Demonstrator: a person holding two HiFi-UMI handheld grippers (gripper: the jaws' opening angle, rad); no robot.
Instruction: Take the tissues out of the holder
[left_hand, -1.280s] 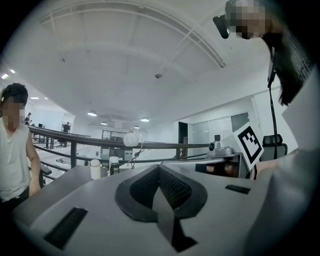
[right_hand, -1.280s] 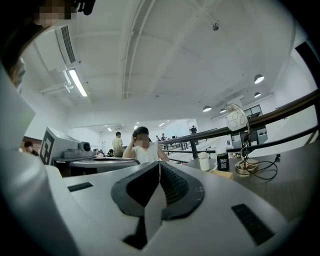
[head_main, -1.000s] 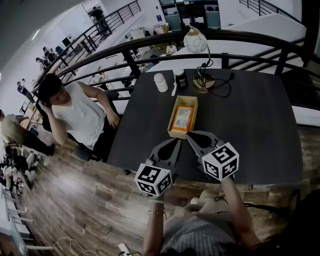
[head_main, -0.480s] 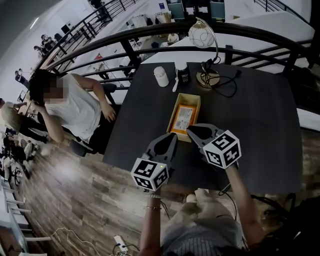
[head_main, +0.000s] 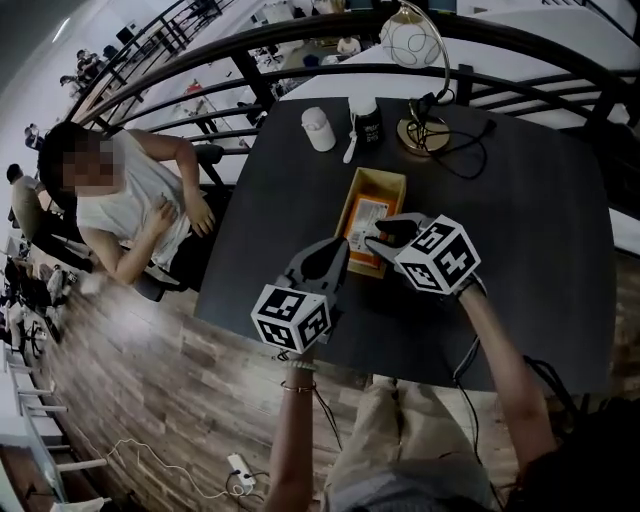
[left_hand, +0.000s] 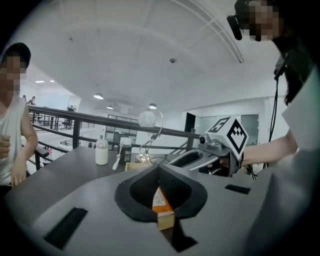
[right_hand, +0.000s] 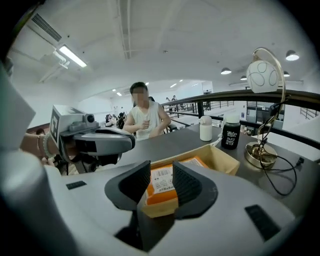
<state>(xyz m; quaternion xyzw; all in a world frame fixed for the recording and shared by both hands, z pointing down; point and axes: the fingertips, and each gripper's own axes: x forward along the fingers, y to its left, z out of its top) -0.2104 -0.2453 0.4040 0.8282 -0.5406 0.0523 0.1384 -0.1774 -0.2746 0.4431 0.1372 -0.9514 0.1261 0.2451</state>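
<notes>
Moved: both grippers have pushed in over the table since a second ago, and the right gripper, then short of the holder, now hangs over its near end.
Right tool: its jaws have just been opening and stand wide. In the right gripper view the tissue pack shows in the gap, with no pad pressing on it.
Left tool: the left gripper has its jaws together at the tips, gripping nothing, just left of the holder's near corner.
Holder: the tan open holder lies flat on the dark table, near the middle.
Long axis: the holder is oblong. Its length runs away from the wearer toward the dark jar and the lamp, and in the head view the far end leans a little right.
Tissues: the orange pack lies inside the holder along the same line, label side up.
Count, task things: one holder, one pack in sight, two grippers.
Count, far end of table: one white bottle, one dark jar, one white utensil between them, one lamp with its cable.
Bystander: one seated person at the table's left edge.
</notes>
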